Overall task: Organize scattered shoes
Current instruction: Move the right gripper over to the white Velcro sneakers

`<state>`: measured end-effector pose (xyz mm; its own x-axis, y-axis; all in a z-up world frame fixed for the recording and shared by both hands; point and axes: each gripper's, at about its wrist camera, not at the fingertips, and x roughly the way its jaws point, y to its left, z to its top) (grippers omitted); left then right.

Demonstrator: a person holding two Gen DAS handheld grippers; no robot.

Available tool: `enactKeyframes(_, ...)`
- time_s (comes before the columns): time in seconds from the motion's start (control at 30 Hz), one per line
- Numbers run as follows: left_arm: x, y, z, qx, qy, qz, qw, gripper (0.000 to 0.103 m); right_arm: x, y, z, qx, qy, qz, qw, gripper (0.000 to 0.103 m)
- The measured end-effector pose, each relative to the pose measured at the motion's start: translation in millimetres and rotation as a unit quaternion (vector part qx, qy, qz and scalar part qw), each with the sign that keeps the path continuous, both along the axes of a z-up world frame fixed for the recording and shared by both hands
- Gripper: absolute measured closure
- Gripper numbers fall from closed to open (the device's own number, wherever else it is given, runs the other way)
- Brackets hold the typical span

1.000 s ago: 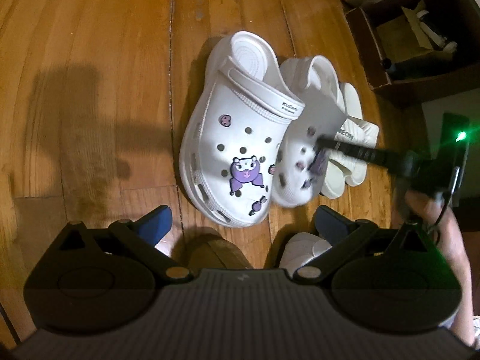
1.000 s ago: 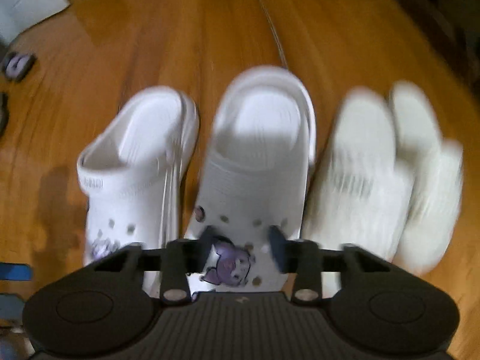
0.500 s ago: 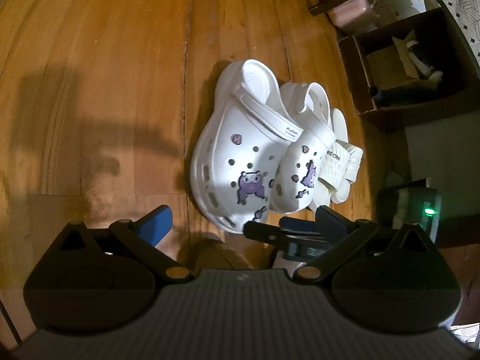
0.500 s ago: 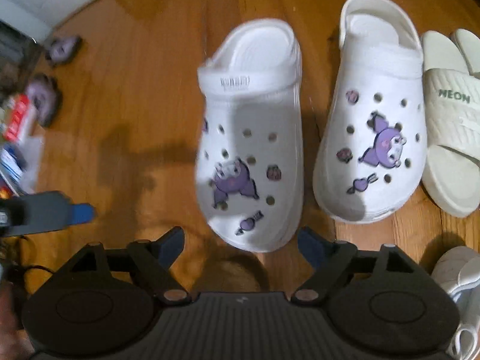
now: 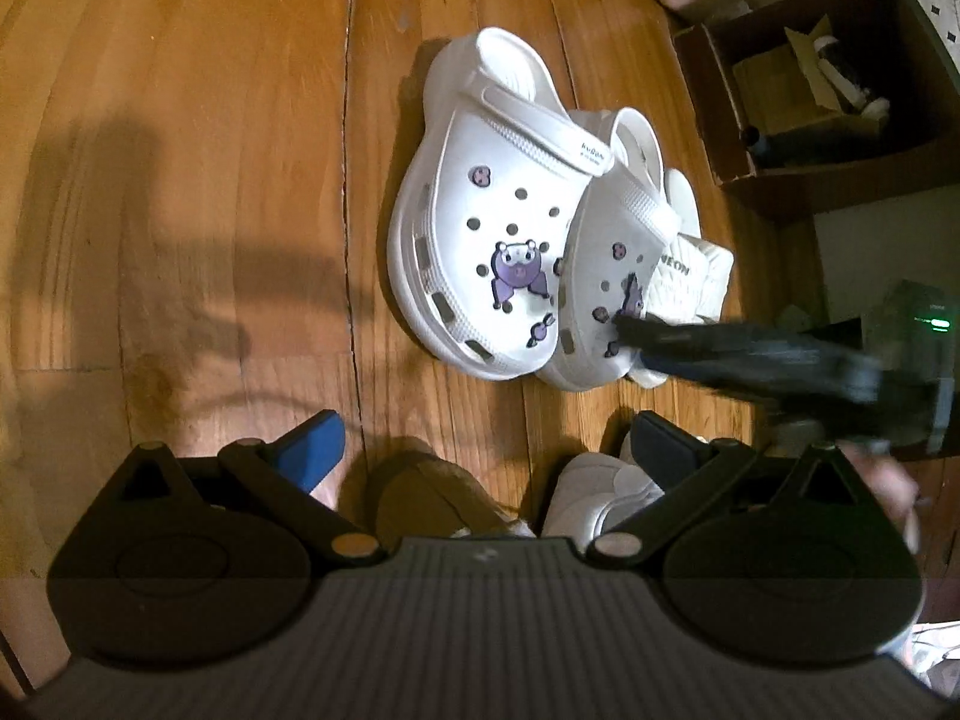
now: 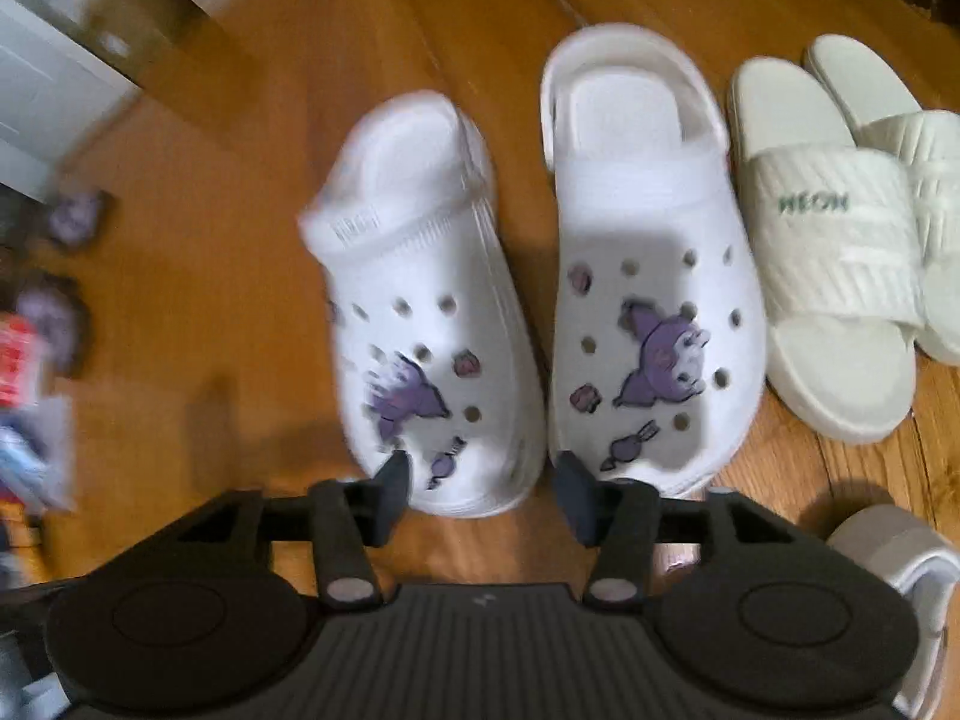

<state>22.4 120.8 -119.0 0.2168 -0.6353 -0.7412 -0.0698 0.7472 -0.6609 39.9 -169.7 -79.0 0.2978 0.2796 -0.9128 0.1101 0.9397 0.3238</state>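
Observation:
Two white clogs with purple charms stand side by side on the wooden floor, toes towards me: one (image 6: 420, 312) on the left, the other (image 6: 648, 300) on the right. In the left wrist view the same pair shows as a near clog (image 5: 480, 240) and a far clog (image 5: 618, 276). My right gripper (image 6: 483, 483) hangs over their toes. Its jaws are opening, with the left clog's toe between the fingertips and no pad pressing on it. It shows blurred (image 5: 636, 330) at the far clog's toe. My left gripper (image 5: 486, 450) is open and empty, short of the clogs.
A pair of cream slides marked NEON (image 6: 840, 252) lies right of the clogs. A white shoe (image 5: 600, 492) and a brown one (image 5: 420, 492) sit just under my left gripper. An open cardboard box (image 5: 702, 108) stands at the far right. Small clutter (image 6: 36, 372) lines the floor's left edge.
The right gripper let go of the clog it held, pulled back, then came down again over the toes. Its jaws stand wider than a second ago. The left gripper barely moved.

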Motion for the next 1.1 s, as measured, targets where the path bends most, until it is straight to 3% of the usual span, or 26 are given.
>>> enactKeyframes(0.03, 0.3, -0.4, -0.9, 0.0, 0.0, 0.0, 1.0, 0.0, 1.0, -11.7, 3.1, -0.005, 0.002, -0.016, 1.0, 0.025)
enactKeyframes(0.13, 0.5, -7.2, -1.7, 0.001, -0.003, -0.006, 1.0, 0.0, 6.0, -93.1, -3.4, -0.002, 0.043, -0.14, 0.989, 0.029)
enactKeyframes(0.17, 0.3, -10.4, -1.4, 0.003, -0.005, -0.009, 0.9999, 0.0, 9.1, -110.2, -8.4, -0.007, 0.055, -0.156, 0.986, 0.034)
enactKeyframes(0.23, 0.2, -16.3, -0.4, 0.007, -0.008, -0.013, 0.9999, 0.0, 16.0, -139.5, -19.4, -0.021, 0.076, -0.177, 0.981, 0.056)
enactKeyframes(0.3, -0.8, -25.9, 0.8, 0.015, -0.014, -0.024, 0.9995, 0.0, 20.7, -153.5, -27.7, -0.071, 0.066, -0.165, 0.982, 0.06)
enactKeyframes(0.37, -1.3, -34.5, 0.8, 0.02, -0.018, -0.035, 0.999, 0.0, 28.0, -151.8, -36.4, -0.119, 0.045, -0.099, 0.987, 0.06)
enactKeyframes(0.47, -2.1, -48.0, -0.8, 0.023, -0.019, -0.049, 0.9983, 0.0, 28.0, -142.6, -53.6, -0.138, 0.053, -0.026, 0.989, 0.062)
enactKeyframes(0.53, -2.3, -54.3, -1.3, 0.024, -0.018, -0.054, 0.9981, 0.0, 29.4, -136.3, -64.8, -0.175, 0.047, 0.012, 0.983, 0.062)
enactKeyframes(0.6, -1.9, -60.5, -1.7, 0.025, -0.018, -0.058, 0.9979, 0.0, 34.0, -137.9, -70.1, -0.205, 0.03, 0.016, 0.978, 0.066)
enactKeyframes(0.67, -1.7, -64.6, -2.5, 0.027, -0.016, -0.061, 0.9977, 0.0, 44.6, -144.9, -75.1, -0.208, 0.008, -0.006, 0.978, 0.071)
enactKeyframes(0.83, -5.6, -65.7, -4.0, 0.029, -0.009, -0.057, 0.9979, 0.0, 62.2, -161.8, -71.4, -0.171, -0.015, -0.051, 0.984, 0.071)
enactKeyframes(1.0, -12.4, -55.3, 7.0, 0.012, -0.017, -0.05, 0.9985, 0.0, 48.5, -142.9, -67.5, -0.184, 0.007, -0.003, 0.983, 0.072)
enactKeyframes(1.1, -11.9, -51.2, 13.6, 0.012, -0.024, -0.041, 0.9988, 0.0, 29.6, -134.8, -68.0, -0.178, 0.051, 0.041, 0.982, 0.071)
